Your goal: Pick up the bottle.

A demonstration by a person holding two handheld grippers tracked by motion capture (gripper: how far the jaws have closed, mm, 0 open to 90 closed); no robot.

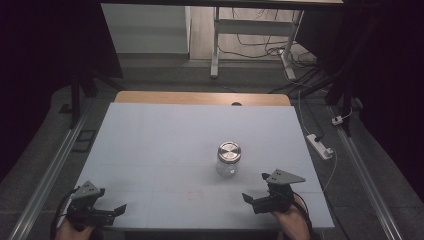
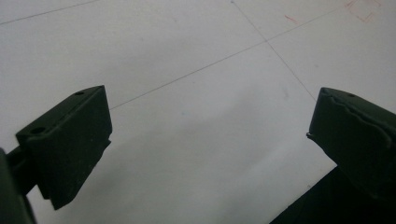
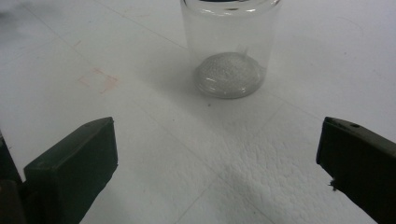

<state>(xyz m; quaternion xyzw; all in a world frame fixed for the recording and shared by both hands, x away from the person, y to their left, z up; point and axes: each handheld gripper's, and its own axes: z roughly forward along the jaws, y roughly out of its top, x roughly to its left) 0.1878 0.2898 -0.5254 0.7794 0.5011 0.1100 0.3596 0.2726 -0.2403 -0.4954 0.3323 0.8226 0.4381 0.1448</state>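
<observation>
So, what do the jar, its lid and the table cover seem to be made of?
The jar looks like clear glass, possibly clear plastic: the table shows through its wall and its thick base shows grey. Its lid looks like brushed metal, silvery with a ringed sheen. The table cover seems to be white foam board: matt, with a fine pebbled grain.
</observation>
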